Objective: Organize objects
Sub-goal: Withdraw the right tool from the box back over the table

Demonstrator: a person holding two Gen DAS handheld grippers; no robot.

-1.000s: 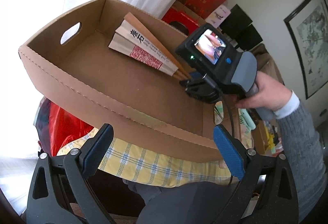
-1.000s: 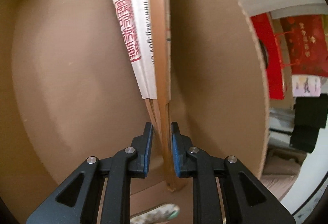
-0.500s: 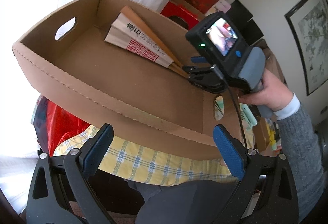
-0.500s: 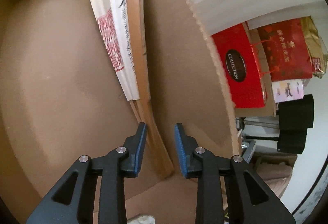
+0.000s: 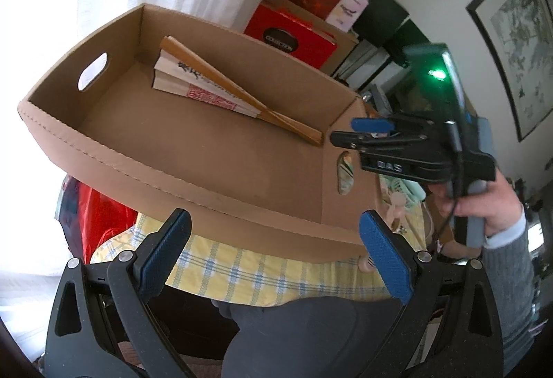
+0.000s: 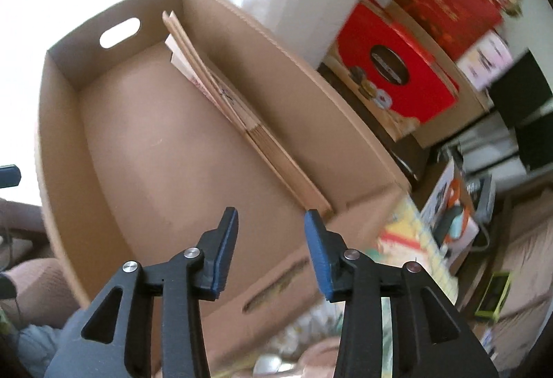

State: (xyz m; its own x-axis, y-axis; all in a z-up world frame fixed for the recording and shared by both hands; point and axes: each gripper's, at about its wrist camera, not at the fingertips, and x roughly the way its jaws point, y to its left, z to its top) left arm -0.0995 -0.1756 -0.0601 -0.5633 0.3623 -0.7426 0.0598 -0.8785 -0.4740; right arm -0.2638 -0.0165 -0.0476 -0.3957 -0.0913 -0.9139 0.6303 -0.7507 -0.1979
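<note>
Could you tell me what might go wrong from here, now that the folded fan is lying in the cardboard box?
1. The folded fan leans on its edge against the far wall of the cardboard box; a knock could tip it flat.
2. The right tongs, whose jaws have just been opening with nothing between them, hang close over the fan's handle end and the box's corner, and could catch either.
3. The box appears to overhang the yellow checked cloth, so a push on its rim might tilt it.
</note>
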